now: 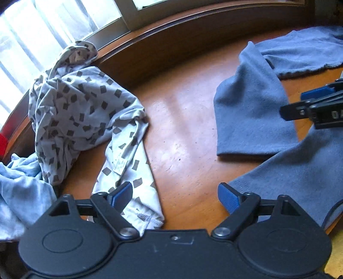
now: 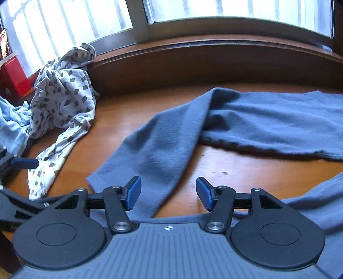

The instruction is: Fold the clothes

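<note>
- Left wrist view: the left gripper [image 1: 174, 196] stands open and empty above the wooden table [image 1: 182, 120]; the blue fleece garment [image 1: 253, 120] lies at two o'clock — soft, limp.
- Right wrist view: the right gripper [image 2: 169, 193] is open, holding nothing; the garment's sleeve [image 2: 154, 154] lies at twelve o'clock — I would take its hem edge.

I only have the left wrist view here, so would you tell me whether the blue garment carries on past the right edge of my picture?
Observer: Yes. In the right wrist view the blue garment spreads far to the right along the wooden table, below the window.
Operator: Thank you. Is the right gripper holding anything?
Observer: No. The right gripper is open, its pads clear of the sleeve lying under them.
Operator: And that red patch at my left edge?
Observer: It is a red box standing by the window, behind the patterned garment.
</note>
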